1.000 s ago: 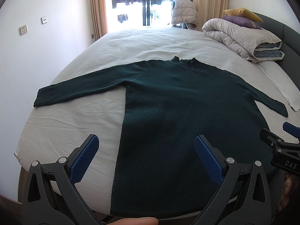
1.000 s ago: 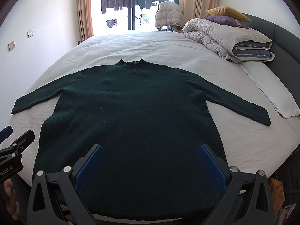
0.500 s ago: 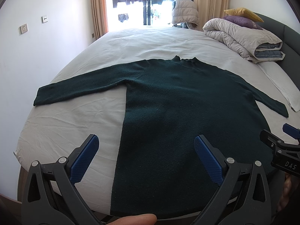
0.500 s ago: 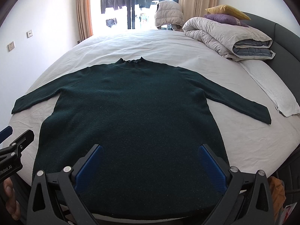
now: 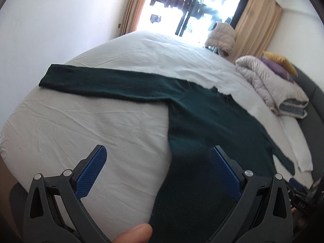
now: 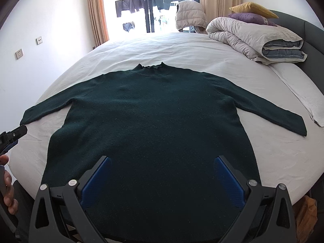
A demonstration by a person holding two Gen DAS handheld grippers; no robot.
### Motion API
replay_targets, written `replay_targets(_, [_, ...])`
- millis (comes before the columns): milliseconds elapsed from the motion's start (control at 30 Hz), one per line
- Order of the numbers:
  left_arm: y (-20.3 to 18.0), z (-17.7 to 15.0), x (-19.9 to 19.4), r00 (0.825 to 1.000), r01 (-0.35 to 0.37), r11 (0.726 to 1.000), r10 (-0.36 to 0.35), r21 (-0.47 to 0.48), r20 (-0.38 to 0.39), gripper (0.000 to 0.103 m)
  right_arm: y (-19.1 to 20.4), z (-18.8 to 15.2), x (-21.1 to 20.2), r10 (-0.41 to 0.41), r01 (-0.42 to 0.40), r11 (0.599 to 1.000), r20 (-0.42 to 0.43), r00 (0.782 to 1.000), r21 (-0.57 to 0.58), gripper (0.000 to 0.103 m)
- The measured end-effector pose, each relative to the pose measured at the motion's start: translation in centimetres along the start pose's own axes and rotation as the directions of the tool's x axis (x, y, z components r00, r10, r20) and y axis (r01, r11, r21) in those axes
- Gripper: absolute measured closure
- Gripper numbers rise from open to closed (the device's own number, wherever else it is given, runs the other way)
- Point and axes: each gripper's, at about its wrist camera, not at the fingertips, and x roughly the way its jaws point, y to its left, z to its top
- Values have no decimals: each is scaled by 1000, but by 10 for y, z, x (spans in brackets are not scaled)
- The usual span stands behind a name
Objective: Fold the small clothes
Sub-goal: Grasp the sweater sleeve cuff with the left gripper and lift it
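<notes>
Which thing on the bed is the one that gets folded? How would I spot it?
Find the big bed with the white sheet. Lying flat in its middle, nearest the open right gripper, is the dark green sweater, sleeves spread out to both sides. The rolled pale duvet and pillows sit far off by the headboard.

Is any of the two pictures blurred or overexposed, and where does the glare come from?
Left wrist view: tilted and slightly motion-blurred, sweater edges soft; the window is blown out white. Right wrist view: sharp and level, sweater knit visible; window bright but laundry outside readable. Both bend the bed with fisheye distortion.
</notes>
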Motion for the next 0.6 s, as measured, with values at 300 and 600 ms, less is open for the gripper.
replay_targets(300, [163,59,39,976,215,856,-184,-470,113,0,8,21,8,167,-169,984,52,985,55,0])
replay_targets(600, [254,85,106,948,319,595,-189,-738,257,8,32,38,34,288,-288,956,2,958,65,23])
